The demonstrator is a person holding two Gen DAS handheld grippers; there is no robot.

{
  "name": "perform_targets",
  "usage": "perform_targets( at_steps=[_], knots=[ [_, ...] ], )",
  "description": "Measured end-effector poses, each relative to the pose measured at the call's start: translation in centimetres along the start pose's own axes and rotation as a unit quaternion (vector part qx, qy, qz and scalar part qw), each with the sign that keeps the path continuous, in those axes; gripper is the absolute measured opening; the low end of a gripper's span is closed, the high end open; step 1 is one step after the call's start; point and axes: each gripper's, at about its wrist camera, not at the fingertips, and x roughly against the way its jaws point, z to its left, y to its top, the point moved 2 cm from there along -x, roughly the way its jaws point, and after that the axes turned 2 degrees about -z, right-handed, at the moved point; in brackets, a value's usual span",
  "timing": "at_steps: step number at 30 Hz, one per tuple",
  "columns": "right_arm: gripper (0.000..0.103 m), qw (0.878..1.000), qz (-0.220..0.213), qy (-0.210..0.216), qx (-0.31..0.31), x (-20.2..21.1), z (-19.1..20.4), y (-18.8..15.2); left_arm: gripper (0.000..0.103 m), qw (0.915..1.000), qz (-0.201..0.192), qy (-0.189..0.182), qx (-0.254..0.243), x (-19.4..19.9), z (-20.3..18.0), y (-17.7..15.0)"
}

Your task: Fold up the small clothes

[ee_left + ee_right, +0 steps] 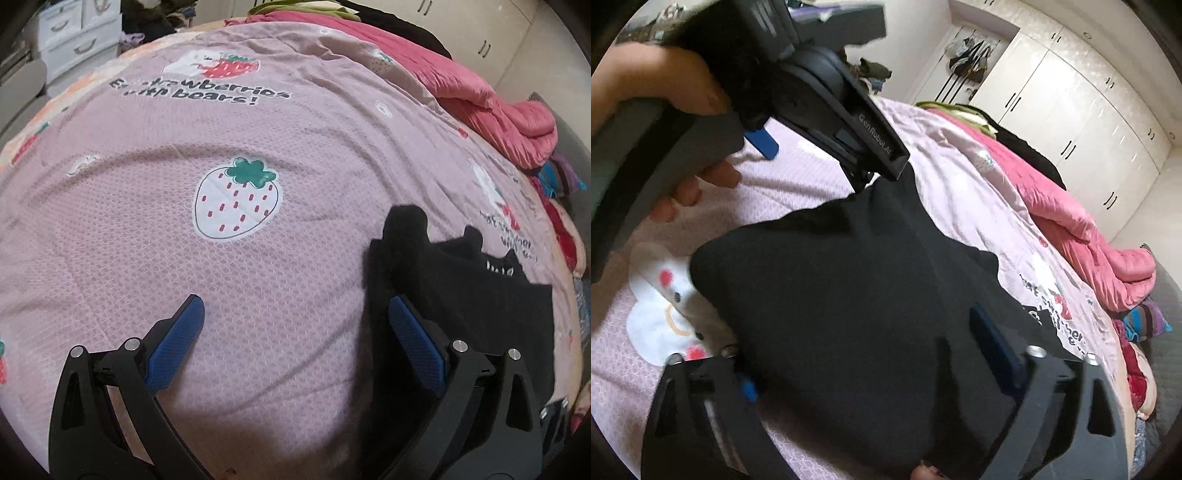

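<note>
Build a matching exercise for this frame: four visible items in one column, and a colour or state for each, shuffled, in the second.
Items:
1. black garment
2. left gripper
3. quilt
4. printed strawberry

Descriptions:
A. pink, bunched along the far side of the bed
B. white with a green leafy top
C. open, with only one finger at the cloth's edge
D. dark, lying on the bedspread

Pairs: 1-D, 2-C, 3-A, 4-B
</note>
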Motion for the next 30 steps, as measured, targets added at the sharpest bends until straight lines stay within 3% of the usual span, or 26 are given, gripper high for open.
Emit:
perform_targets(
  at_steps=[2,7,10,17,22,23,27,30],
  knots=[
    [0.070,1.000,-0.010,0.000,-0.006,0.5,-0.3,0.0,0.094,0.9999,-0.003,-0.012,0.009,-0.1,-0.1,0.4],
    [0.033,0.999,-0.034,0.020,-0.028,1.9,-1.1,0.0,0.094,0.9985,-0.005,-0.050,0.020,-0.2,-1.1,1.1],
    [0.020,0.998,-0.045,0.019,-0.036,2.4,-1.3,0.0,0.094,0.9964,0.001,-0.079,0.030,-0.5,-1.7,1.1],
    [0.017,0.997,-0.059,0.011,-0.053,3.5,-2.1,-0.1,0.094,0.9896,0.016,-0.134,0.050,-0.8,-2.8,0.7],
    [0.016,0.994,-0.072,-0.003,-0.079,4.8,-3.8,-0.7,0.093,0.9778,0.017,-0.204,0.044,0.2,-6.0,0.0],
    [0.015,0.994,-0.074,-0.005,-0.085,5.0,-4.1,-0.8,0.090,0.9779,0.012,-0.206,0.036,0.6,-6.6,-0.1],
    [0.014,0.990,-0.083,-0.017,-0.115,6.3,-6.1,-1.5,0.049,0.9793,-0.008,-0.202,-0.004,2.0,-10.3,-0.6],
    [0.012,0.987,-0.085,-0.026,-0.137,7.1,-7.7,-2.3,0.039,0.9786,-0.014,-0.204,-0.024,2.8,-12.8,-0.8]
  ],
)
